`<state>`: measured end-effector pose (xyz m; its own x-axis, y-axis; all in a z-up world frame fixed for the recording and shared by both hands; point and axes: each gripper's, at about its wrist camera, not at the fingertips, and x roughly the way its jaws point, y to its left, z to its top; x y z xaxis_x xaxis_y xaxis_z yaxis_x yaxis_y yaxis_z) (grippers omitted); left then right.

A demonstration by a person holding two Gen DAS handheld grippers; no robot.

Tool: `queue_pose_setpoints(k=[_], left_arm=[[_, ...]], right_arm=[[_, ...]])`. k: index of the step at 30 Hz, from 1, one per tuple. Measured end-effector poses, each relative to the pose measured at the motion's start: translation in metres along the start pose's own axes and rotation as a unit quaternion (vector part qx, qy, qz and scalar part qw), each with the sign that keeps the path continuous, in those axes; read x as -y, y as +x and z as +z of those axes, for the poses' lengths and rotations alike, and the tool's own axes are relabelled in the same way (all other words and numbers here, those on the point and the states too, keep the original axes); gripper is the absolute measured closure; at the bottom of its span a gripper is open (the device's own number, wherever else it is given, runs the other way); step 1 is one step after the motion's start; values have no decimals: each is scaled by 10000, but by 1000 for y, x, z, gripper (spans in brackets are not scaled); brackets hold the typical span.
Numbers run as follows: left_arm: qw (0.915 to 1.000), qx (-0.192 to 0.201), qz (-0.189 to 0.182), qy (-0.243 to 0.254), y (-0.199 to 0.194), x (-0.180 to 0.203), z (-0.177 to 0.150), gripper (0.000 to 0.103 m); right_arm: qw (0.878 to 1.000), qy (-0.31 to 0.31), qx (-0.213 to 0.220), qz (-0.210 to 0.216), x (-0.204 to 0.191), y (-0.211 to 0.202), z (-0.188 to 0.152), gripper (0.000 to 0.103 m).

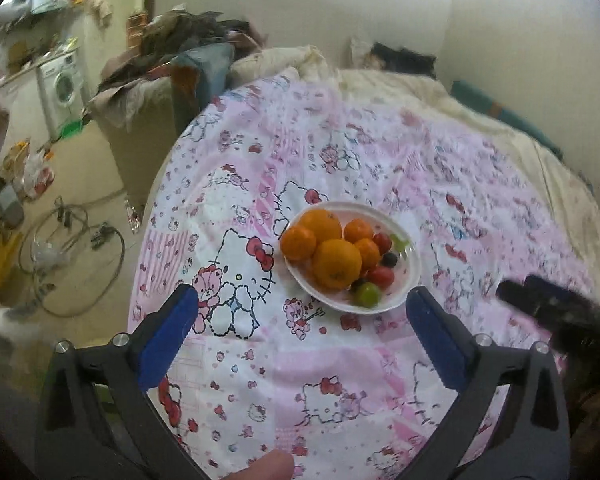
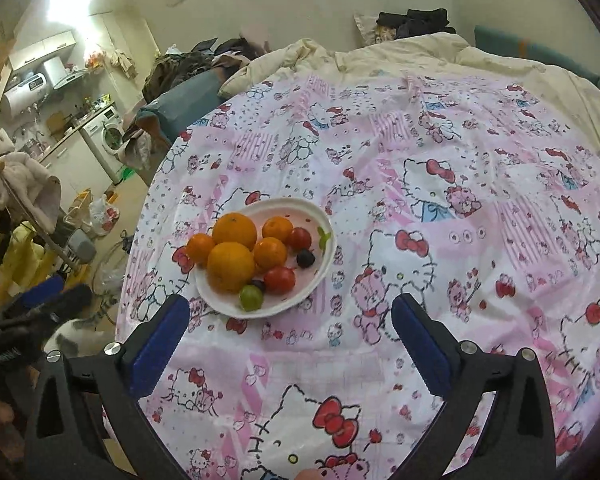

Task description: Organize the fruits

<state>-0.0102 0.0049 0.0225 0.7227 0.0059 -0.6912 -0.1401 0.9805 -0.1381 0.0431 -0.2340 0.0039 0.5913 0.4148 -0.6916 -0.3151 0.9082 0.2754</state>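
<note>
A white plate sits on the pink Hello Kitty bedsheet and holds several oranges, red tomatoes, a dark grape and a green fruit. My left gripper is open and empty, just short of the plate's near rim. In the right wrist view the plate with oranges, tomatoes and green fruit lies ahead, left of centre. My right gripper is open and empty, near the plate's front edge.
A cream duvet is bunched at the far end of the bed. Clothes are piled on a box off the bed's left side. The floor at left holds cables and bags; a washing machine stands beyond.
</note>
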Motion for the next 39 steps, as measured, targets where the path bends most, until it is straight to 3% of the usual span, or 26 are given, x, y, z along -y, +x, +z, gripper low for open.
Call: queue_pose_setpoints(k=[3, 7, 16, 20, 39], left_arm=[[9997, -139, 105, -180, 11, -3, -2, 1], [9996, -102, 278, -43, 16, 3, -4, 1], [9997, -217, 46, 93, 18, 12, -8, 1], [9996, -111, 202, 135, 14, 12, -7, 1], [9996, -213, 162, 77, 19, 9, -8, 1]], right_arm=[[9994, -306, 69, -112, -12, 1, -4, 0], [9972, -528, 282, -454, -18, 1, -6, 0], [9966, -564, 362, -469, -21, 6, -2, 0], [9974, -474, 290, -453, -18, 9, -2, 0], [9975, -444, 270, -485, -17, 10, -2, 0]])
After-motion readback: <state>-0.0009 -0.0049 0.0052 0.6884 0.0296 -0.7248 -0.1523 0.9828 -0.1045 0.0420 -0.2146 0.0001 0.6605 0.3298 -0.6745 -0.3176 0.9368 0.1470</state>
